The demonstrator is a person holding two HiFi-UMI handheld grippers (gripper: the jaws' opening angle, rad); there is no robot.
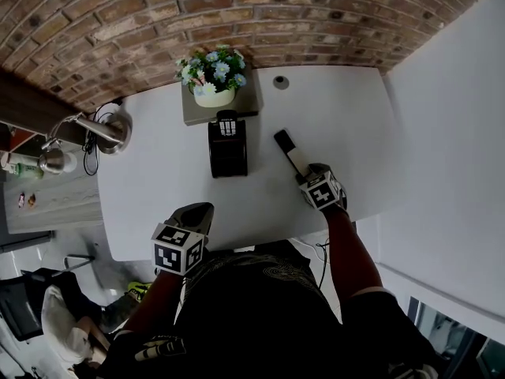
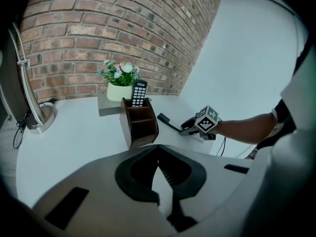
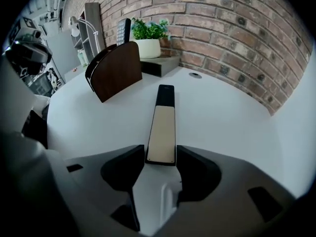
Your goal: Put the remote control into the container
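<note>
A slim remote control (image 1: pixel 290 150) with a beige body and black far end lies flat on the white table (image 1: pixel 158 180), right of the dark brown container (image 1: pixel 228 152). In the right gripper view its near end (image 3: pixel 162 132) lies between the jaws of my right gripper (image 3: pixel 161 154), which stand open close beside it. The container (image 3: pixel 116 70) is up to the left, with another black remote (image 1: pixel 226 123) upright in it. My left gripper (image 1: pixel 197 210) hovers shut and empty at the table's near edge, pointing toward the container (image 2: pixel 140 125).
A flower pot (image 1: pixel 213 73) on a grey block stands behind the container. A metal lamp base (image 1: pixel 110 129) with a cable sits at the table's left corner. A cable hole (image 1: pixel 281 82) is near the brick wall. A white wall borders the right.
</note>
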